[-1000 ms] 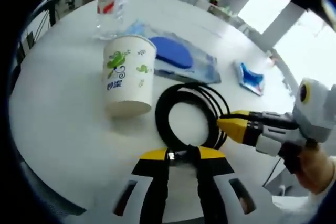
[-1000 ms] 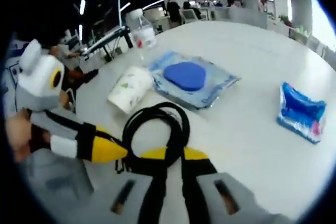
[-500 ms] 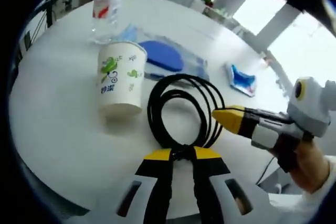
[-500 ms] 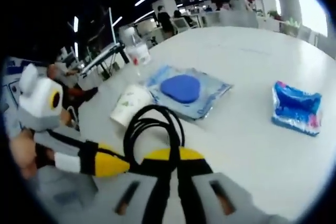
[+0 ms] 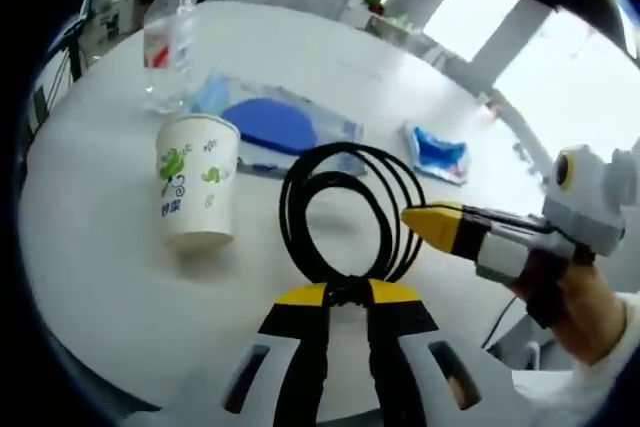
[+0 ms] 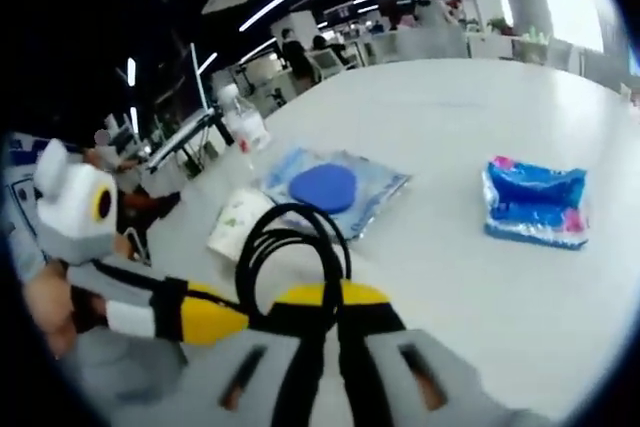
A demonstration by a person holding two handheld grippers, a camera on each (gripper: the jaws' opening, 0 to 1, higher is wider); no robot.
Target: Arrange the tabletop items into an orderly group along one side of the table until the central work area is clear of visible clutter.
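Currently the coiled black cable (image 5: 345, 209) is held off the white bench (image 5: 90, 247), pinched on both sides: the left gripper (image 5: 347, 293) has its jaws closed on the bottom of the coil, and the right gripper (image 6: 322, 299) is likewise closed on the coil (image 6: 290, 247) in its own view. In the left gripper view the right gripper comes in from the right, its yellow tip against the coil's side. Beyond the coil: paper cup (image 5: 197, 180) upright, just beside it; blue pad in a clear bag (image 5: 275, 127) behind; water bottle (image 5: 168, 47) further back; blue tissue pack (image 5: 436, 154) well apart to the right. Step in hand, by my judgement: carrying the cable to the grouping side. Next move calls for keeping both grips level so the loops do not spring open, then setting the coil flat near the cup and bag, without knocking the cup.
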